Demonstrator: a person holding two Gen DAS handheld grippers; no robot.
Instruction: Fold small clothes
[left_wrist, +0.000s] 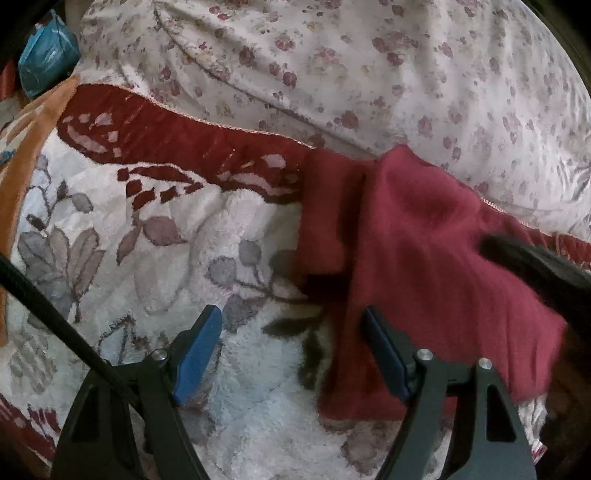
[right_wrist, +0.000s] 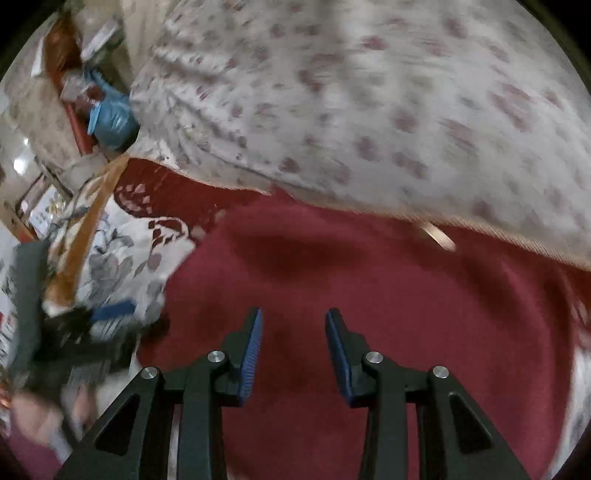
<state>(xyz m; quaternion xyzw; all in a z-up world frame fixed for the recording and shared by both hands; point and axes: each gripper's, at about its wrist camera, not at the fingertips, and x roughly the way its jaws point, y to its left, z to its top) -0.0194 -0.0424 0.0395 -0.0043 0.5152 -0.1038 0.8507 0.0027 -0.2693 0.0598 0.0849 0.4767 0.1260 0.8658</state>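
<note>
A dark red small garment (left_wrist: 417, 254) lies partly folded on a fluffy white floral blanket (left_wrist: 155, 236). In the left wrist view my left gripper (left_wrist: 291, 328) is open, its right finger over the garment's left edge, its left finger over the blanket. In the right wrist view the garment (right_wrist: 369, 280) fills the middle, and my right gripper (right_wrist: 293, 332) is open just above it, empty. The left gripper (right_wrist: 107, 314) shows blurred at the garment's left edge there. A dark blurred shape (left_wrist: 532, 266), likely the right gripper, lies over the garment's right side.
A white quilt with small red flowers (left_wrist: 351, 74) is bunched behind the garment. The blanket has a dark red patterned border (left_wrist: 166, 136) and an orange edge (left_wrist: 22, 162). A blue bag (left_wrist: 46, 55) sits at the far left. Clutter (right_wrist: 55, 92) stands beyond the bed.
</note>
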